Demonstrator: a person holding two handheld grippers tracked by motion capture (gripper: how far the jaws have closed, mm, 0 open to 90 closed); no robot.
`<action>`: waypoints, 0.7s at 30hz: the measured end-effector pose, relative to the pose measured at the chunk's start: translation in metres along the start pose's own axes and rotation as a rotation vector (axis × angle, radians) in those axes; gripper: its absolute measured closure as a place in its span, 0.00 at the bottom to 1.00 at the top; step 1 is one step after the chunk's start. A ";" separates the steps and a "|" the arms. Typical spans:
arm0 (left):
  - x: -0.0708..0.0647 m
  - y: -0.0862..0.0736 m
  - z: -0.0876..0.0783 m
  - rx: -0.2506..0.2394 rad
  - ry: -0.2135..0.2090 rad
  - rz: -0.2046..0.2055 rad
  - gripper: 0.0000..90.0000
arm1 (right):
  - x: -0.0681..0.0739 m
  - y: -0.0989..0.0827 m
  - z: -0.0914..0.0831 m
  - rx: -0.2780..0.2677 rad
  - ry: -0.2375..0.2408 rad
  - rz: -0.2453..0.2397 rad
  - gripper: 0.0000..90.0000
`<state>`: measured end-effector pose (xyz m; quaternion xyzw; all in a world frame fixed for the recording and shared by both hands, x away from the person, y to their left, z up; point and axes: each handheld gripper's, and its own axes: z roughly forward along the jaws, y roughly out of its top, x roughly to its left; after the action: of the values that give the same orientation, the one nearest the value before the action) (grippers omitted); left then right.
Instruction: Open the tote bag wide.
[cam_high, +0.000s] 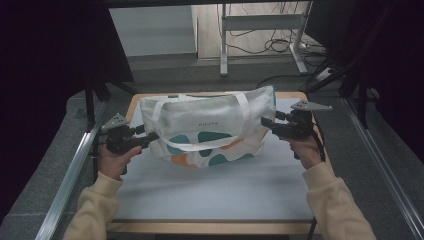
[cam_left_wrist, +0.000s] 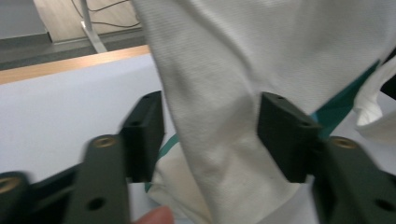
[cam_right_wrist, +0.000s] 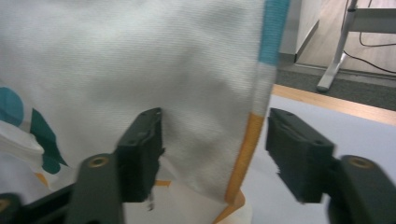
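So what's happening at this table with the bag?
A person sits at the table with a two-jaw gripper in each hand, working on a white tote bag with teal and orange patches. The left gripper and right gripper each straddle one end of the bag. The fabric sits between both pairs of jaws, which stand apart and have not clamped it.

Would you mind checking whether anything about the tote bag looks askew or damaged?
No damage shows. The tote bag slumps on the white table, its handle strap drooping loose across the printed front.
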<state>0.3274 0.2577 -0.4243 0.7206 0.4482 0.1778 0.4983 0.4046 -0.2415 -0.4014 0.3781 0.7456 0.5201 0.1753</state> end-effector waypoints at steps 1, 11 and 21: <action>0.000 0.000 0.000 0.000 0.000 0.000 0.55 | 0.001 0.000 0.001 0.001 0.001 -0.003 0.50; -0.006 -0.001 -0.004 -0.021 0.051 0.046 0.86 | 0.002 0.001 -0.002 0.001 -0.045 -0.030 0.84; -0.010 -0.007 -0.015 -0.061 0.038 0.065 0.91 | 0.012 -0.005 -0.017 -0.060 -0.063 -0.102 0.95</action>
<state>0.3082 0.2587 -0.4214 0.7157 0.4284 0.2210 0.5054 0.3838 -0.2442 -0.3976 0.3503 0.7421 0.5204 0.2360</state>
